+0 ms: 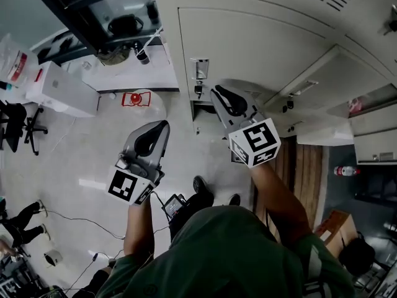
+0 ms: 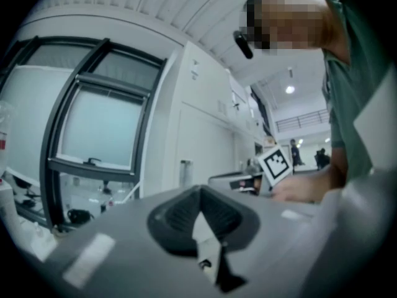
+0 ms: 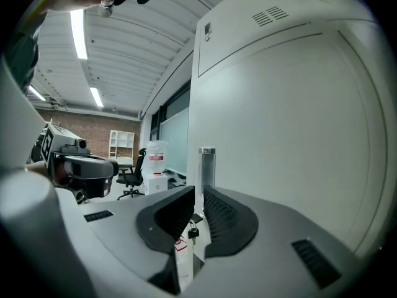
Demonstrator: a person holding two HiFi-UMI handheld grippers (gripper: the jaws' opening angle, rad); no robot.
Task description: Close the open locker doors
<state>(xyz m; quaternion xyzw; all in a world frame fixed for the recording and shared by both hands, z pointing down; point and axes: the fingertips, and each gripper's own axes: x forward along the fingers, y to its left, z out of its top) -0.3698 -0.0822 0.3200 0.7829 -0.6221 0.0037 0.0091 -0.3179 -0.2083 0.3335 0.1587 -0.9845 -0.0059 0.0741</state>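
A row of cream lockers (image 1: 260, 36) fills the top of the head view. One door (image 1: 248, 51) carries a chrome handle (image 1: 199, 69) with a small padlock under it. My right gripper (image 1: 216, 92) is shut and empty, its tips just below that handle. In the right gripper view the handle (image 3: 206, 163) and padlock (image 3: 193, 232) show through the narrow slit between the jaws, and the door (image 3: 279, 123) fills the right. Further right another door (image 1: 310, 73) stands swung out. My left gripper (image 1: 162, 124) hangs shut and empty over the floor, away from the lockers.
A white table (image 1: 133, 73) and a dark-framed window (image 1: 99, 11) lie left of the lockers. A white box (image 1: 62, 92) and an office chair (image 1: 15, 126) stand at far left. Cables run over the floor (image 1: 80, 166). A red-capped bottle (image 1: 346, 171) sits at right.
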